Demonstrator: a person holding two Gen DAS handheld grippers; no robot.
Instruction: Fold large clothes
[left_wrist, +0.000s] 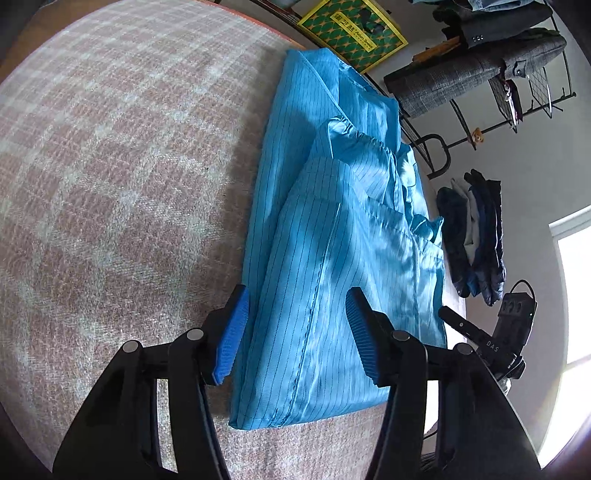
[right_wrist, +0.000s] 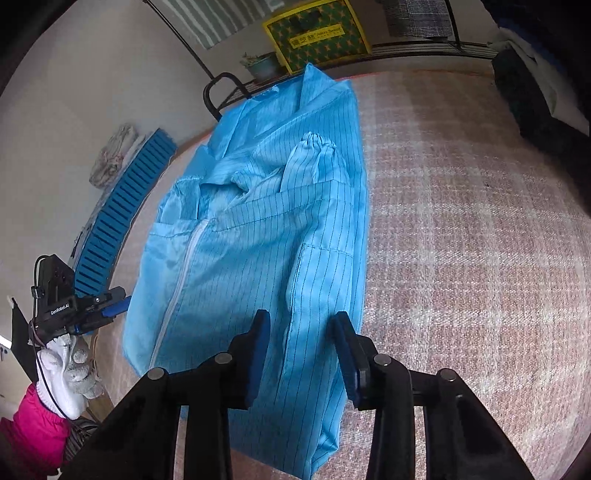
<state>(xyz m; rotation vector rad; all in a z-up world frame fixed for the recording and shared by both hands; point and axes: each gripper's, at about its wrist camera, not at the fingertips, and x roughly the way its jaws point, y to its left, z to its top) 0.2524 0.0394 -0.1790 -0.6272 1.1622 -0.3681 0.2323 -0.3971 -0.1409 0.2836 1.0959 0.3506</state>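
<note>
A large blue pinstriped coat (left_wrist: 332, 240) lies partly folded lengthwise on a pink checked tablecloth (left_wrist: 110, 184), sleeves folded in over the body. My left gripper (left_wrist: 295, 328) is open and empty, hovering above the coat's near hem end. In the right wrist view the same coat (right_wrist: 258, 229) shows its white zip and an elastic cuff (right_wrist: 314, 142). My right gripper (right_wrist: 301, 350) is open and empty above the coat's near right edge. The other gripper (right_wrist: 110, 306), held by a white-gloved hand (right_wrist: 66, 373), shows at the far left, off the coat's edge.
A yellow-green box (left_wrist: 351, 29) and a clothes rack (left_wrist: 480, 74) with hung garments stand beyond the table. Dark clothes (left_wrist: 472, 236) lie piled on the floor. A blue slatted crate (right_wrist: 122, 221) leans by the wall. A dark bundle (right_wrist: 535, 99) sits at the table's far right.
</note>
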